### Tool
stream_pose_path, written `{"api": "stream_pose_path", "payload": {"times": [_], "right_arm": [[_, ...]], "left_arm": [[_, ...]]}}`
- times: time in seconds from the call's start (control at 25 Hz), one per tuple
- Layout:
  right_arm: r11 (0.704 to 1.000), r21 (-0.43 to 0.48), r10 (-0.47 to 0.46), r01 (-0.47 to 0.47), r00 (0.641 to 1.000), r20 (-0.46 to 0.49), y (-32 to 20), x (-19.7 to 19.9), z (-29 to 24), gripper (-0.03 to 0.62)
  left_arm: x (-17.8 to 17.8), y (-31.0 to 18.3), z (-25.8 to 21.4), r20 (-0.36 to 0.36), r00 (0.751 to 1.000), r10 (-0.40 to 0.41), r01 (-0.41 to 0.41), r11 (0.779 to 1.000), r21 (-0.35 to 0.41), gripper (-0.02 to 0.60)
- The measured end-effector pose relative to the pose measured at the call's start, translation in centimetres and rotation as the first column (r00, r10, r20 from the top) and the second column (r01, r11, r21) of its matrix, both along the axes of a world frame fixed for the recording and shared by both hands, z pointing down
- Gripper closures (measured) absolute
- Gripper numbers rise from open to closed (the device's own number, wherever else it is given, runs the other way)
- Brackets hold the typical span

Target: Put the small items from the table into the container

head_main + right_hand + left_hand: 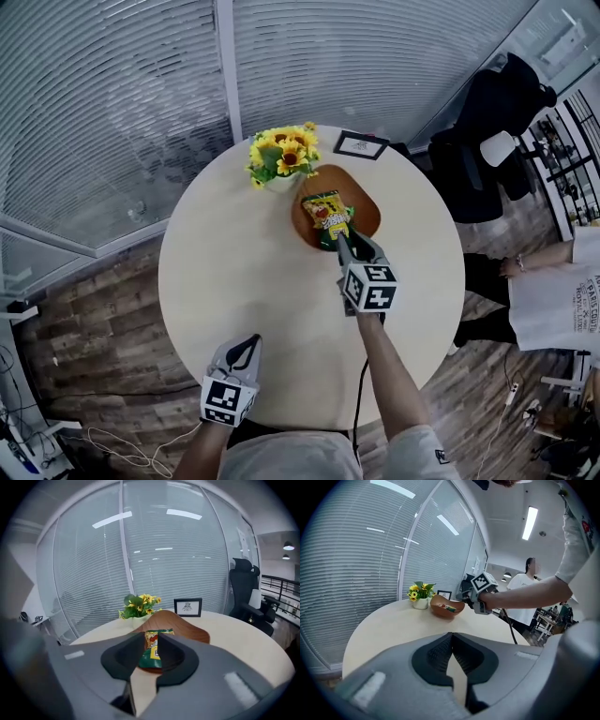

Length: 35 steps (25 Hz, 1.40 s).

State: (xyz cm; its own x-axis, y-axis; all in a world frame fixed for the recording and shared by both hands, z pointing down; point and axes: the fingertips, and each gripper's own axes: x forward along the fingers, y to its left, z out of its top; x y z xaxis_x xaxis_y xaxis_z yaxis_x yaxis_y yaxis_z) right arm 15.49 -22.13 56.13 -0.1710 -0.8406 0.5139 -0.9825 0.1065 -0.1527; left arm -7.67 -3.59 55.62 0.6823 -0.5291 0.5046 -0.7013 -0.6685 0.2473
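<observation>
Round beige table (234, 281), blind-covered glass walls (122, 94), wood-plank floor (84, 347), black office chair (497, 122)

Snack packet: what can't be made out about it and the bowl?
- Snack packet: lower end covered by the right claw in head view; right gripper view can't settle whether the pads press it.
- Bowl: other contents, too small in left gripper view.
- Framed picture: print too small everywhere.

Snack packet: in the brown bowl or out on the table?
In. The snack packet lies inside the brown bowl, its green end by the near rim.
</observation>
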Motion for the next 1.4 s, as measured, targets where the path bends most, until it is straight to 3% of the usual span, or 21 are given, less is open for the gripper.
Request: {"api": "stream_pose_path", "payload": {"times": [0.12,0.48,0.76,0.96,1.4], "right_arm": [[0.997,0.07,0.015,-0.015,1.0,0.001,4.4,-0.3,-2.3,0.592],[0.988,0.145,0.05,-0.053,0.998,0.025,18.4,-5.0,-5.3,0.592],[0.992,0.087,0.086,-0.09,0.995,0.046,27.2,-9.5,-4.3,0.592],[0.993,0.08,0.082,-0.086,0.995,0.056,29.7,-11.5,-4.2,0.592],[0.993,0.108,0.047,-0.052,0.998,0.053,30.1,-13.0,-5.8,0.592]], "left_arm": [[0.7,0.0,-1.0,-0.015,0.999,0.03,-0.029,0.999,0.033,0.586],[2.0,1.7,-3.2,-0.066,0.992,0.11,-0.104,0.991,0.084,0.586],[2.7,3.9,-4.4,-0.074,0.984,0.162,-0.152,0.981,0.117,0.586],[2.9,5.4,-4.7,-0.074,0.98,0.184,-0.174,0.977,0.123,0.586],[3.0,7.2,-5.1,-0.077,0.978,0.194,-0.182,0.974,0.135,0.586]]}}
